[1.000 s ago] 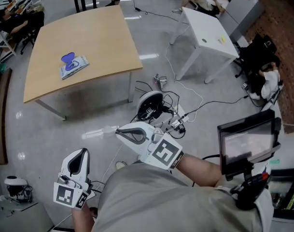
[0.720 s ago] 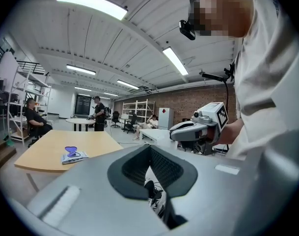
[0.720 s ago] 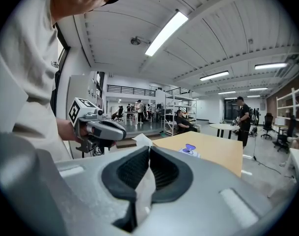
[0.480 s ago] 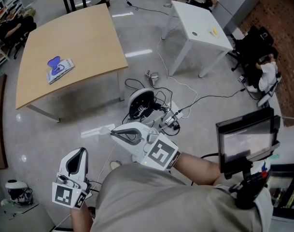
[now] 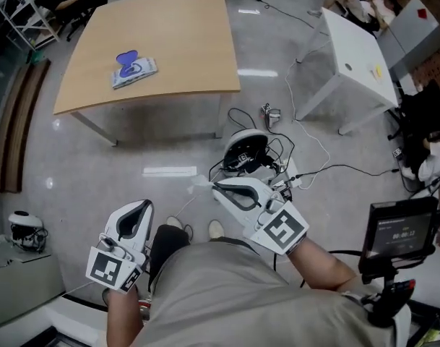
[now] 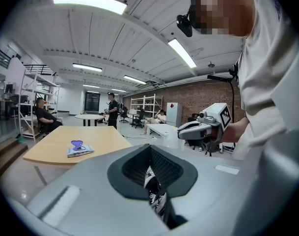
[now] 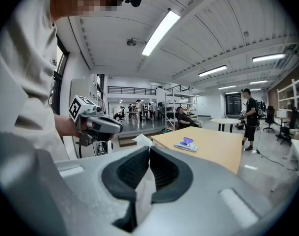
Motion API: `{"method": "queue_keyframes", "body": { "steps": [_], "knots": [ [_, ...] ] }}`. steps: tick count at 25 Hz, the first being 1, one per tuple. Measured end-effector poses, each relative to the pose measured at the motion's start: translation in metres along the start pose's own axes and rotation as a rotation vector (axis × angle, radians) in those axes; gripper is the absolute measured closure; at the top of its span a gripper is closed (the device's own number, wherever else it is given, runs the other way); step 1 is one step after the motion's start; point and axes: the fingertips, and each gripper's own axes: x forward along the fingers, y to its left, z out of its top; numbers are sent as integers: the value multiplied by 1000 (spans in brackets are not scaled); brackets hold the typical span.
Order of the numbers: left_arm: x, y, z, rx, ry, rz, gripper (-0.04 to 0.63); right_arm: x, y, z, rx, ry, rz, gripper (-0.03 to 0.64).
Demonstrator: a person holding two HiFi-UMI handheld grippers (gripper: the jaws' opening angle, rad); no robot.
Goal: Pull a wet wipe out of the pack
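The right gripper (image 7: 149, 150) clamps a white wet wipe (image 7: 143, 193) between its jaws. The left gripper (image 6: 149, 147) is clenched and empty. The pack (image 5: 135, 69) lies toward 11 o'clock on the table (image 5: 191, 42).

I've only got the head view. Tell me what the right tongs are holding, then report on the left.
Observer: In the right gripper view, the right gripper has its tongs closed on a white wet wipe. A corner of it pokes out past the tips.
Operator: Now the left tongs.
Observer: The left gripper view shows the left gripper with its tongs together at the tips and nothing clamped between them.
Operator: Give me the pack's lid from the side.
Observer: In the right gripper view, the pack lies on the wooden table with its blue lid standing up, open.
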Motion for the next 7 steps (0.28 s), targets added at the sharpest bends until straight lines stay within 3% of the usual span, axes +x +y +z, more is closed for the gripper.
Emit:
{"method": "queue_keyframes", "body": {
  "steps": [7],
  "knots": [
    [2, 57, -19, -46, 7, 13, 591, 41, -14, -1, -3, 39, -23, 608]
  ]
}}
